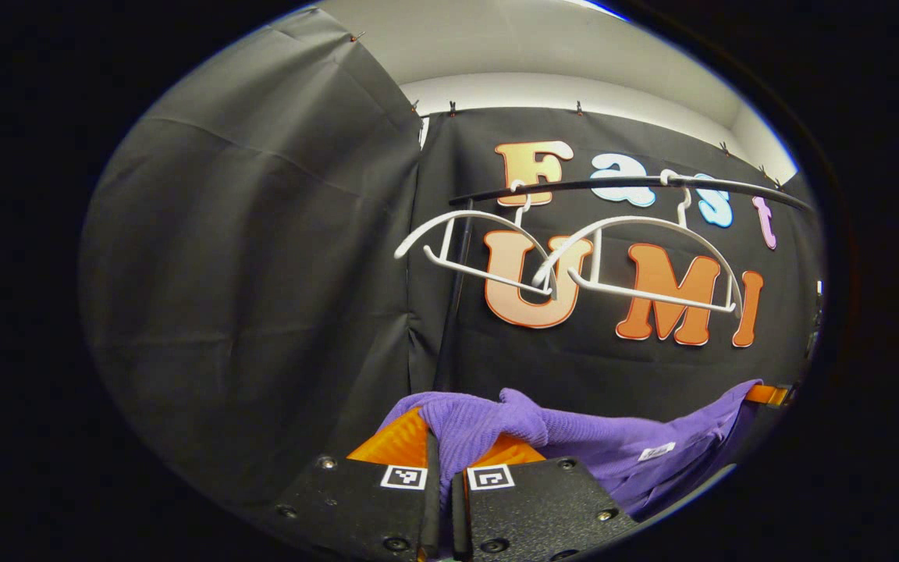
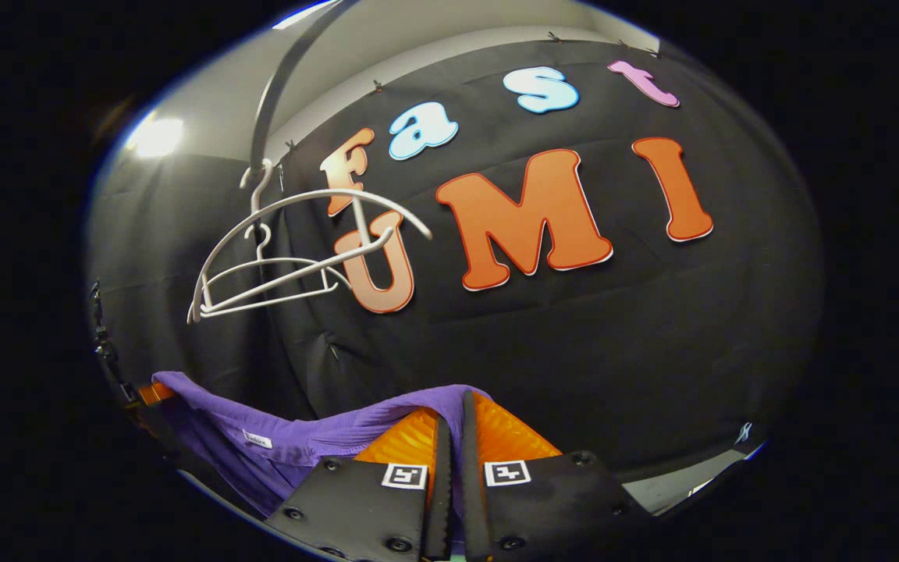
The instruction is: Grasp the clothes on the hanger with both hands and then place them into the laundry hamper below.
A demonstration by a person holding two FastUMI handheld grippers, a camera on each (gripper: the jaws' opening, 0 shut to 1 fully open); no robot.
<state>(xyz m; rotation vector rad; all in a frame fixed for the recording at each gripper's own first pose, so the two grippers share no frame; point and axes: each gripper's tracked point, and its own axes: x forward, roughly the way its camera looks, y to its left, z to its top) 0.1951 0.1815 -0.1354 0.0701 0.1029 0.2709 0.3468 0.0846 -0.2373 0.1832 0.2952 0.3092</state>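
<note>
The purple garment (image 1: pixel 621 449) is off the hangers (image 1: pixel 574 257), strung slack between both tools. Left tool (image 1: pixel 443 460) and right tool (image 2: pixel 449 445) each pinch an edge. It looks light and floppy, so grip bunched cloth.

left gripper (image 1: pixel 443 468): fingers nearly together, pinching purple garment (image 1: pixel 574 437) at 6 o'clock. right gripper (image 2: pixel 449 460): same pose, clamped on the garment's other end, 6 o'clock.

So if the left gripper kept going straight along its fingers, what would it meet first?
The left gripper is already shut on the purple garment, so cloth leads. Beyond it, the line looks free up to the booth's black cloth wall; the two white hangers sit higher. Depth is hard to judge.
</note>
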